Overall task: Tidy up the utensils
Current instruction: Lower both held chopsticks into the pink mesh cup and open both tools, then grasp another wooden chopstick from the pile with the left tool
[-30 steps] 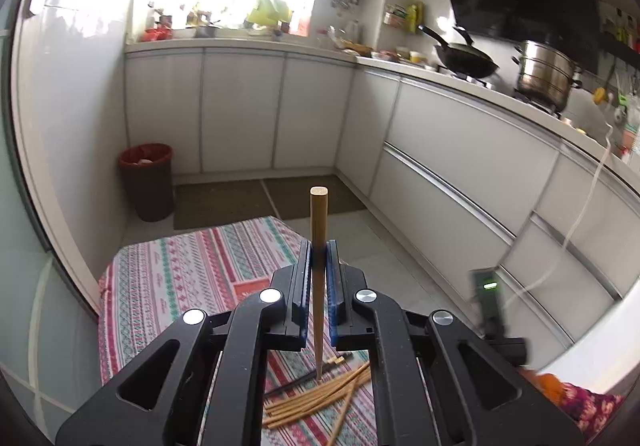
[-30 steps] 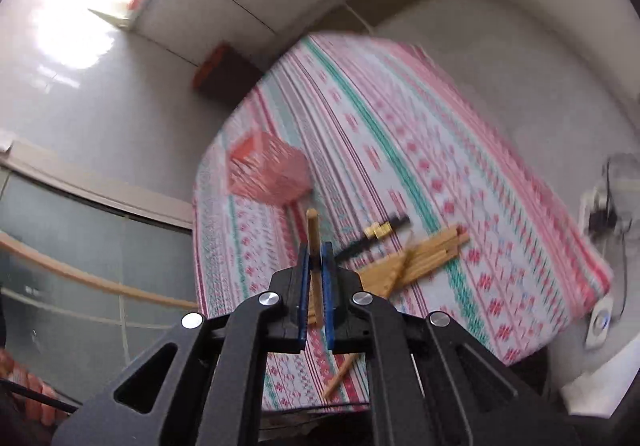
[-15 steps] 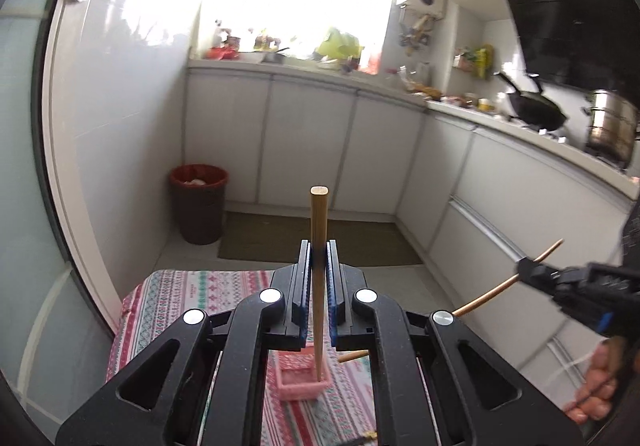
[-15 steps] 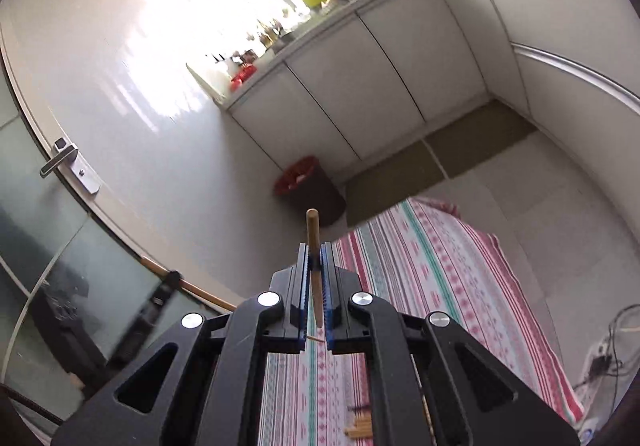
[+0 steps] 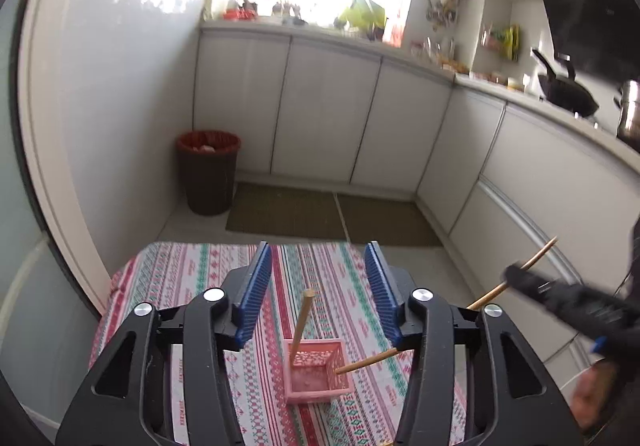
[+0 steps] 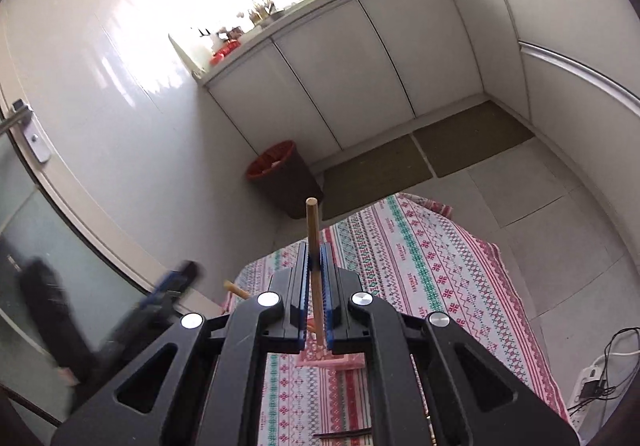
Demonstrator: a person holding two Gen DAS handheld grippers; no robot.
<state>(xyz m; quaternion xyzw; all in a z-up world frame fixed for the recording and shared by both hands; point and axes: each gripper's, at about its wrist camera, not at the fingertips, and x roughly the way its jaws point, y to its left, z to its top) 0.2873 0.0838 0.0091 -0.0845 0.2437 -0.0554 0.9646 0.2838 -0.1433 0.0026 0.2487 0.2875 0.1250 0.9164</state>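
Observation:
A small pink basket (image 5: 316,370) stands on the striped tablecloth (image 5: 180,278). One wooden chopstick (image 5: 302,322) leans upright inside it, free of any pad. Above it, the jaws of my left gripper (image 5: 318,246) are opening, with nothing touching their blue pads. My right gripper (image 5: 512,276) comes in from the right, shut on a second chopstick (image 5: 360,364) whose lower tip reaches the basket's right rim. In the right wrist view, the right gripper (image 6: 315,250) pinches that chopstick (image 6: 313,230) upright. The basket (image 6: 332,360) shows only partly beneath it, and the left gripper (image 6: 172,286) is a blur.
A dark bin with a red liner (image 5: 208,170) stands on the floor beyond the table, by white cabinets (image 5: 320,106) and floor mats (image 5: 288,210). Dark chopsticks (image 6: 344,434) lie on the cloth near me. A power strip with cables (image 6: 592,382) sits on the floor to the right.
My left gripper has sunk toward the basket and let go of its chopstick, which now stands in it. My right gripper has lifted its chopstick and swung it over to the basket.

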